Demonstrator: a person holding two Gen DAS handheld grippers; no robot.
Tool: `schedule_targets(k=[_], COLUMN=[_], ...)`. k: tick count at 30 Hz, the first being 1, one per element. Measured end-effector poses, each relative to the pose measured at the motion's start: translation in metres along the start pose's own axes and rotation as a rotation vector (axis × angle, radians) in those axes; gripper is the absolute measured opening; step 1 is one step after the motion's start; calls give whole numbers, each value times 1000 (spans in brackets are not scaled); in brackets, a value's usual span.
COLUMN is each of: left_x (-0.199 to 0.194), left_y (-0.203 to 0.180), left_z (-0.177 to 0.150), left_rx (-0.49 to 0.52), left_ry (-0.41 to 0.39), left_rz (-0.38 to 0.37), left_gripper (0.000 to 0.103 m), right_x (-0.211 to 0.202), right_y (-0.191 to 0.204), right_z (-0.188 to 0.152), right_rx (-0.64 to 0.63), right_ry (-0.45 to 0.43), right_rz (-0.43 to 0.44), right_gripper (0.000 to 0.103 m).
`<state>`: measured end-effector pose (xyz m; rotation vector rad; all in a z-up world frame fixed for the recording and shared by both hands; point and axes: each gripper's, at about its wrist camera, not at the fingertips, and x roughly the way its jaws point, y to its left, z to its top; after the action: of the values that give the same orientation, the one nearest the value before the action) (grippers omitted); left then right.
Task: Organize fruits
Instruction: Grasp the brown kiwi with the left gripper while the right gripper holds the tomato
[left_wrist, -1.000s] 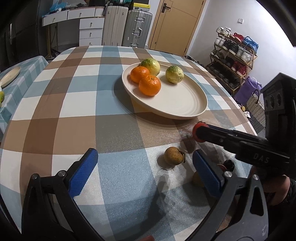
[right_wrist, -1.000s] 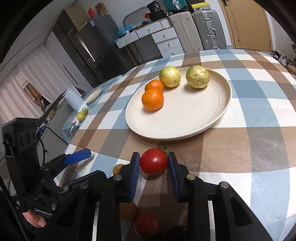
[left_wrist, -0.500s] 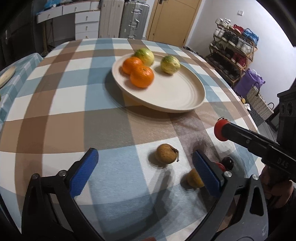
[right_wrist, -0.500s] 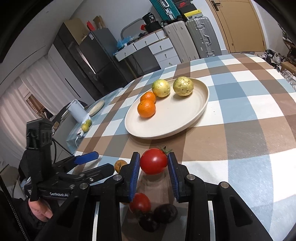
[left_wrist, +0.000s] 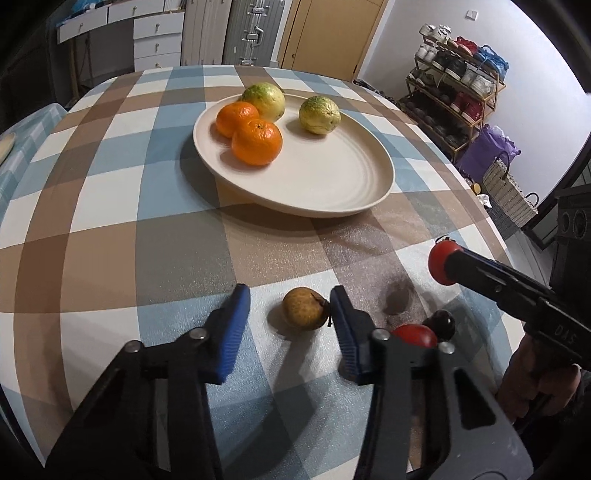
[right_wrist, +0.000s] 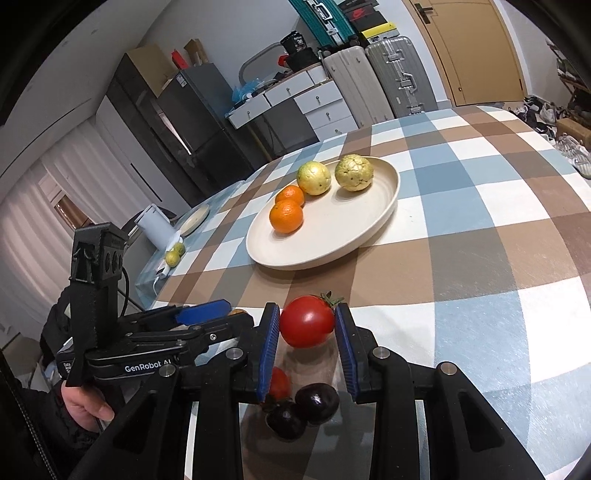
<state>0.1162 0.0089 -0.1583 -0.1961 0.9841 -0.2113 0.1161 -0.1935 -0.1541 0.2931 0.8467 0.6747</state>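
Left hand-held gripper (left_wrist: 288, 325) jaws just closing around brown fruit (left_wrist: 304, 308) on counter (left_wrist: 110, 236), left pad not yet touching. Right hand-held gripper (right_wrist: 306, 332) clenched on tomato (right_wrist: 307, 326), lifted, plate (right_wrist: 369, 221) ahead as likely target.

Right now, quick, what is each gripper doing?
Left gripper: fingers just closing around the small brown fruit, a gap still on one side.
Right gripper: shut on the tomato.

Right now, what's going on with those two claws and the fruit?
Left gripper closing around brown fruit, fingers not yet pressing. Right gripper holding tomato. Plate ahead, path clear.
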Motion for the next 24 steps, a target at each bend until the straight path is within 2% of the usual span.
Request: schedule_targets(k=[3, 5, 16, 24], left_x=[-1, -2, -11, -22], left_y=[3, 3, 9, 17], left_z=[0, -1, -2, 11], left_rx=[-9, -7, -6, -6], left_ry=[-6, -8, -44, -64], left_rz=[-8, -20, -57, -81], left_gripper=[26, 23, 23, 23], right_x=[-1, -1, 2, 5], right_y=[0, 2, 8, 15], right_z=[-1, -1, 0, 6], right_rx=[3, 3, -10, -33], right_ry=[2, 3, 14, 16], right_rz=[-5, -6, -24, -23], right_gripper=[31, 31, 31, 31])
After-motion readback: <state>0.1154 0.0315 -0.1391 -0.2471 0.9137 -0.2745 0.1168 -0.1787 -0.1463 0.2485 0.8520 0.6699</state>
